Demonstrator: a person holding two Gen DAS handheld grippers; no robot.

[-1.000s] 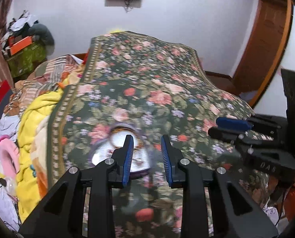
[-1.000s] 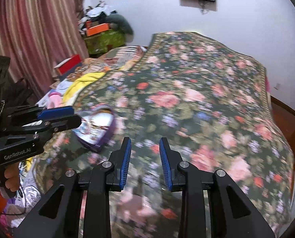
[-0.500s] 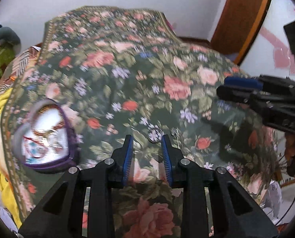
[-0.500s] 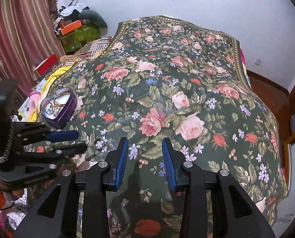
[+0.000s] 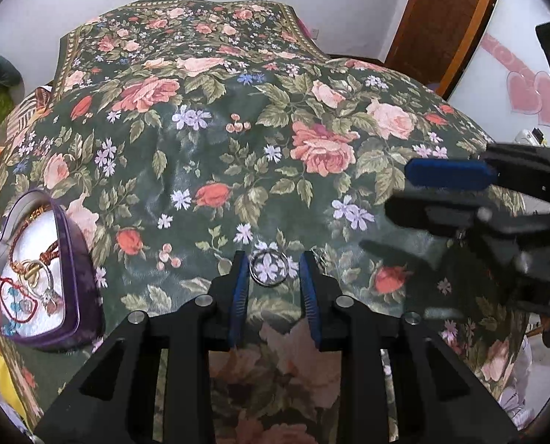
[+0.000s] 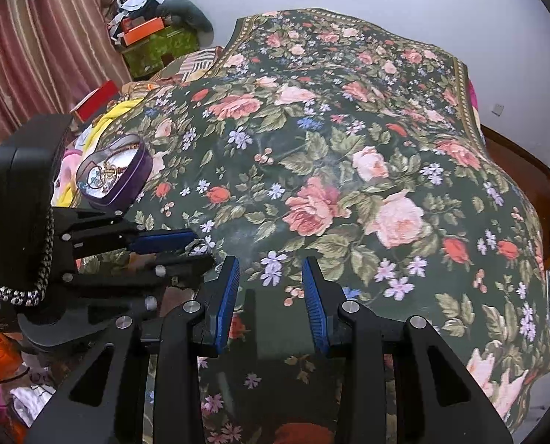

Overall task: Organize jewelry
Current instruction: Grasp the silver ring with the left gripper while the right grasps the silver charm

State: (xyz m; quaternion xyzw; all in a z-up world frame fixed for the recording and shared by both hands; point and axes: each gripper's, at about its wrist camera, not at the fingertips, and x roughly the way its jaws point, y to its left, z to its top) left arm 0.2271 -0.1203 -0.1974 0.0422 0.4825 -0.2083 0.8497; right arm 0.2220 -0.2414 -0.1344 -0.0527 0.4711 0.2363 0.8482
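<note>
The left gripper [image 5: 273, 270] points down at the bedspread [image 5: 238, 140]; its jaws have just been closing yet stand apart, a silver ring [image 5: 268, 269] lying flat between them, untouched. The right gripper [image 6: 271, 281] hangs just to its right, jaws apart over bare cloth. Well left, near the bedspread's edge, sits an open purple heart-shaped box [image 5: 71, 270] with jewelry inside.

The black left gripper with blue pads [image 5: 273, 266], lower centre, has just been narrowing, jaws apart; the matching right gripper [image 6: 270, 272] stands parted, empty.
</note>
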